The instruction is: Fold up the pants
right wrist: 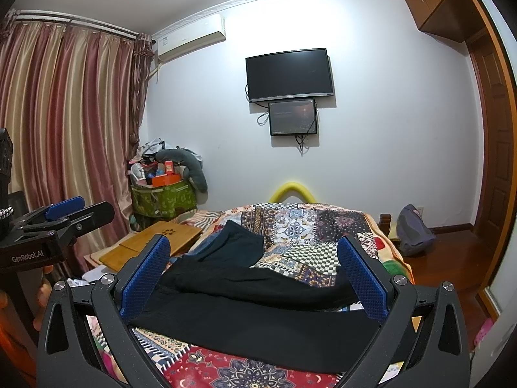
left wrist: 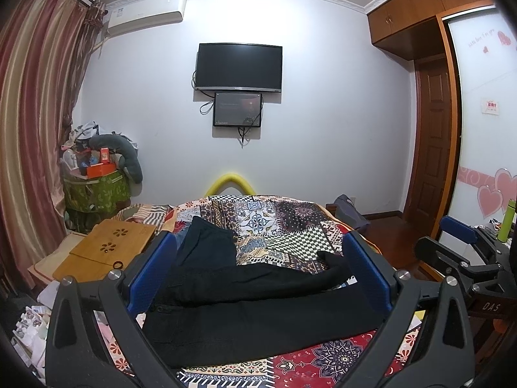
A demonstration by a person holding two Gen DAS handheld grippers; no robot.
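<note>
Black pants [left wrist: 258, 313] lie across the patterned bedspread [left wrist: 290, 226], waist to the left, legs running right, one leg lying over the other. My left gripper [left wrist: 258, 265] hovers above them, open, with nothing between its blue pads [left wrist: 152, 271]. In the right wrist view the same pants [right wrist: 258, 323] stretch across the bedspread [right wrist: 307, 226]. My right gripper [right wrist: 255, 274] is open above them and holds nothing. The right gripper [left wrist: 462, 242] shows at the right edge of the left wrist view, and the left gripper [right wrist: 64, 213] at the left edge of the right wrist view.
A second dark garment [left wrist: 206, 242] lies farther up the bed. A wooden lap tray [left wrist: 106, 249] rests at the bed's left side. Beyond it are a cluttered green bin [left wrist: 93, 187], curtains [left wrist: 35, 97] on the left, a wardrobe [left wrist: 478, 113] on the right, and a grey bag [right wrist: 413, 229] on the floor.
</note>
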